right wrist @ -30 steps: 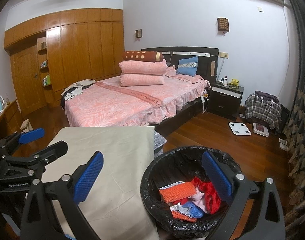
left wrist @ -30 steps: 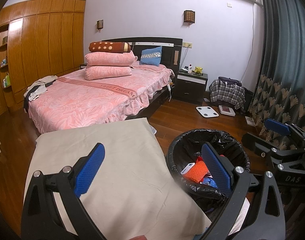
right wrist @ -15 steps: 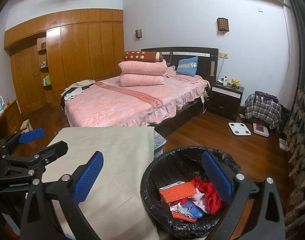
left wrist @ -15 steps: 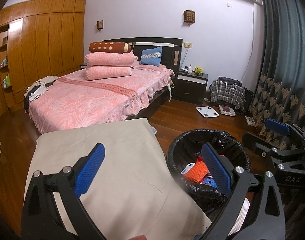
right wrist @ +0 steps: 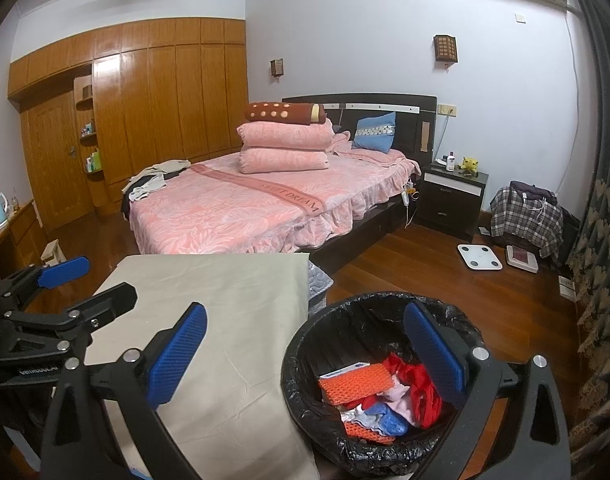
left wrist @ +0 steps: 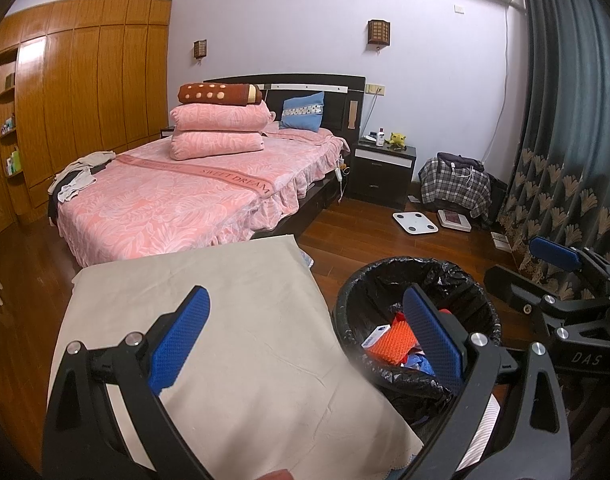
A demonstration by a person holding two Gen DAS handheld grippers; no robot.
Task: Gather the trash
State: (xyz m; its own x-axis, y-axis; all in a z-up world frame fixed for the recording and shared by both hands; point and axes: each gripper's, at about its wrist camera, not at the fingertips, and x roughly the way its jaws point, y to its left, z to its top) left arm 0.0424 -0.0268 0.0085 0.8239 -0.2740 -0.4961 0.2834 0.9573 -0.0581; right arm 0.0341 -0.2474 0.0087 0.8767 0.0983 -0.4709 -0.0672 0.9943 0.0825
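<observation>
Trash bin (right wrist: 385, 452): near rim cut off by the bottom edge in the right wrist view. Lower layers of trash (right wrist: 369, 400) buried under the orange piece, contents unidentifiable. Tabletop (left wrist: 233, 344) fully draped by cloth; surface hidden. Nightstand (right wrist: 453, 200) items too small to identify. Wardrobe shelf bottles (right wrist: 92, 158) indistinct. Pinkish sliver (left wrist: 275, 475) at the left view's bottom edge, cut off.

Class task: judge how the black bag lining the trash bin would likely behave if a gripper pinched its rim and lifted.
The black bag looks thin, crinkled and glossy, so probably floppy and slippery. Its load, the orange mesh piece and red wrappers, seems light, so it should lift easily but sag.
</observation>
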